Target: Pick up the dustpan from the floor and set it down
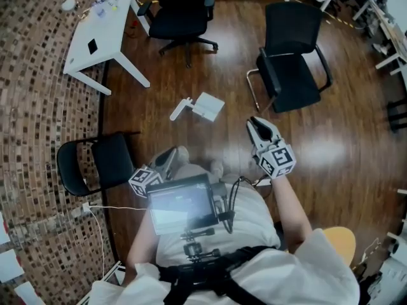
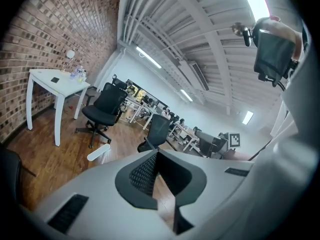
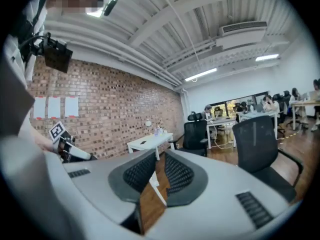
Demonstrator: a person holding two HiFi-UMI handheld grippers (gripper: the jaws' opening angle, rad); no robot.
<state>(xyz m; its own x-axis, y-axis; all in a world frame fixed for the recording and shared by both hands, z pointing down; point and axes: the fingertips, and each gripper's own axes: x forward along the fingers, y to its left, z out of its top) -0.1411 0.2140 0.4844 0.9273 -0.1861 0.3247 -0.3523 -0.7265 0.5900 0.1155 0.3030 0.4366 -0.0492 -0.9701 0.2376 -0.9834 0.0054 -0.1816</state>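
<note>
At the person's waist: both claws held up off the floor, nothing in either. Left gripper (image 1: pixel 170 155) is clenched, pads pressed together on air. Right gripper (image 1: pixel 255 124) has its pads drawn almost to touching, only floor showing through the sliver between them.

Just ahead of the person's feet, the dustpan (image 1: pixel 201 107) lies flat on the wood floor, handle pointing toward the left side, well apart from both claws.

Step in hand: can't settle it. Dustpan down with empty claws above it fits the approach before a pick-up, and equally the moment after it's been set back down. As it lies, it's where the task's end would leave it. No call on the next move from this.

Room for moving:
- Floor right around the dustpan is bare, open from the person's side.
- Folding chair (image 1: pixel 95 164) sits close on the left, with a cable (image 1: pixel 108 207) trailing on the floor beside it — trip risk.
- Black visitor chair (image 1: pixel 291 62) is near the dustpan's right; its metal leg is the nearest hard edge.
- Beyond: swivel chair (image 1: pixel 183 11), white table (image 1: pixel 102 33) with one leg angled toward the open patch, brick wall (image 1: pixel 38 94) behind.
</note>
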